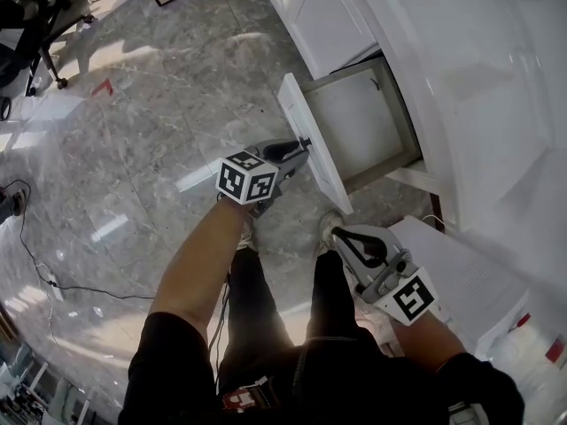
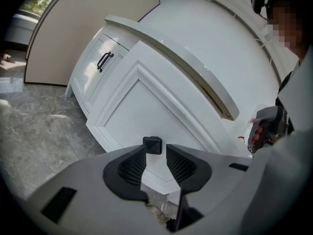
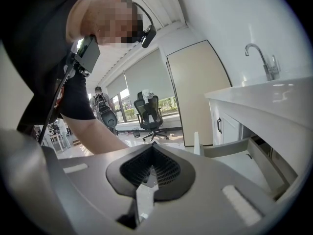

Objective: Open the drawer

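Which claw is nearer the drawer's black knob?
Left. The left claw flanks the knob on the drawer front; the right claw hangs back near the person's legs, clear of it.

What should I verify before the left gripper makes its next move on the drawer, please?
1. Drawer out of the cabinet: ok. The drawer stands well out of the white cabinet.
2. Left gripper lined up with the knob: ok. The black knob sits at the tips of the left gripper.
3. Firm grip on the knob: not ok. The jaws stand apart, and a gap shows beside the knob.
4. Right gripper out of the way: ok. The right gripper is shut, empty and apart from the drawer.
5. Drawer fully extended: cannot tell. The countertop hides its back.
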